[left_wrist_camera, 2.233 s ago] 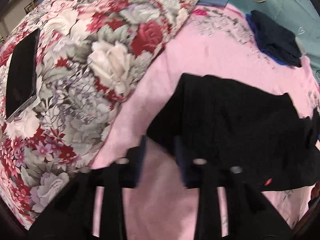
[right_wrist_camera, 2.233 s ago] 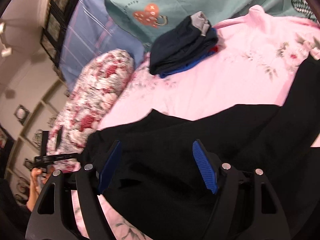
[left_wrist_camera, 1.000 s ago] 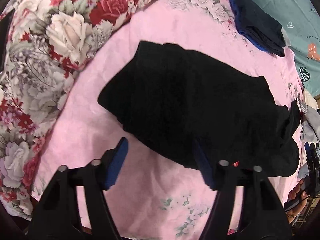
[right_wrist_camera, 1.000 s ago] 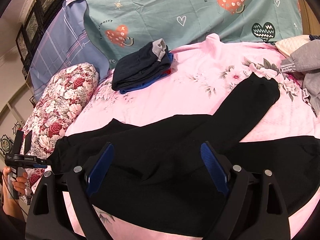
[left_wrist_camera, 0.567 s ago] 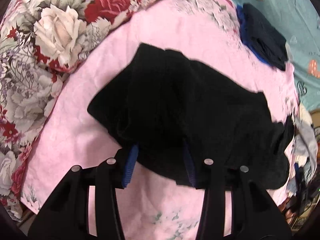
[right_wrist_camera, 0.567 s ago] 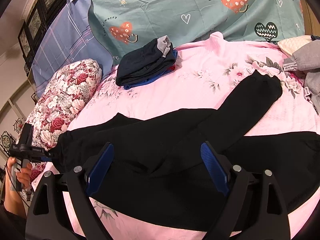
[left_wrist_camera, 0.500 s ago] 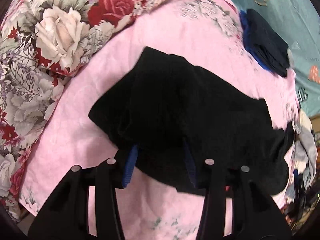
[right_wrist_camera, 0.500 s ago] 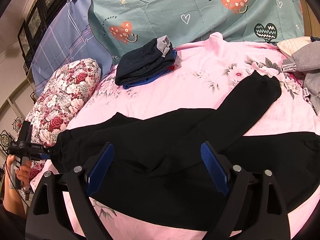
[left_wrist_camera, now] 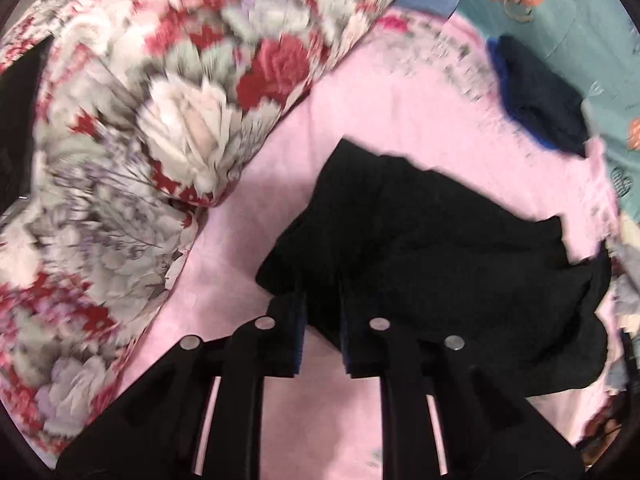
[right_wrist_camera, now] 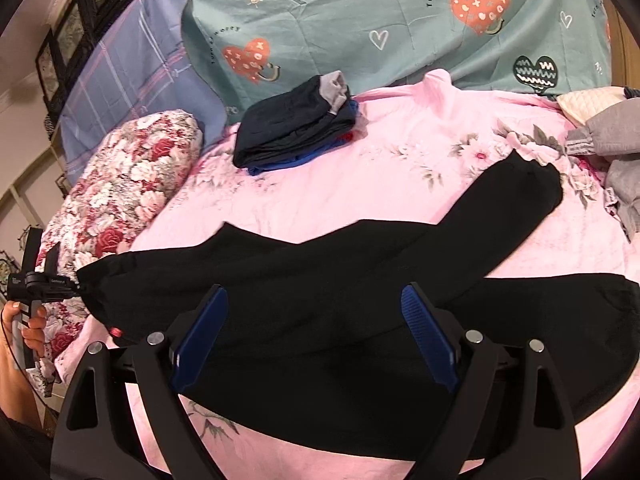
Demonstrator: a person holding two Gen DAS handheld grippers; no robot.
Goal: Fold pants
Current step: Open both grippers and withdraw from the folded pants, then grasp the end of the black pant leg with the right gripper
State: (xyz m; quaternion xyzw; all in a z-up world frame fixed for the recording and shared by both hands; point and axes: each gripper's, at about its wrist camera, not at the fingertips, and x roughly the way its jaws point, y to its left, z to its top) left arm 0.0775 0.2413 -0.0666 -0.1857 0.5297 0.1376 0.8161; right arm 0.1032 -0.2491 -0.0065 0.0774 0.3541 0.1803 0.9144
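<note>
left wrist view: left gripper [left_wrist_camera: 322, 320] pinches the black pants [left_wrist_camera: 440, 260] waistband at 6 o'clock, likely to fold; right gripper [right_wrist_camera: 316, 336] gapes empty.

We count one pair of black pants [right_wrist_camera: 320, 280] spread across one pink floral bedsheet [right_wrist_camera: 400, 168], its two legs splayed ahead of the right gripper [right_wrist_camera: 314, 336]. Two grippers are in view, the left gripper [left_wrist_camera: 322, 312] being the second, each with two fingers. Beyond the right gripper sits one stack of folded dark clothes [right_wrist_camera: 292, 132]. To its left lies one floral bolster [right_wrist_camera: 120, 192]. Farther back we see one teal heart-print cover [right_wrist_camera: 360, 20] and one blue plaid pillow [right_wrist_camera: 132, 76]; to the right, one heap of grey garments [right_wrist_camera: 612, 152].
</note>
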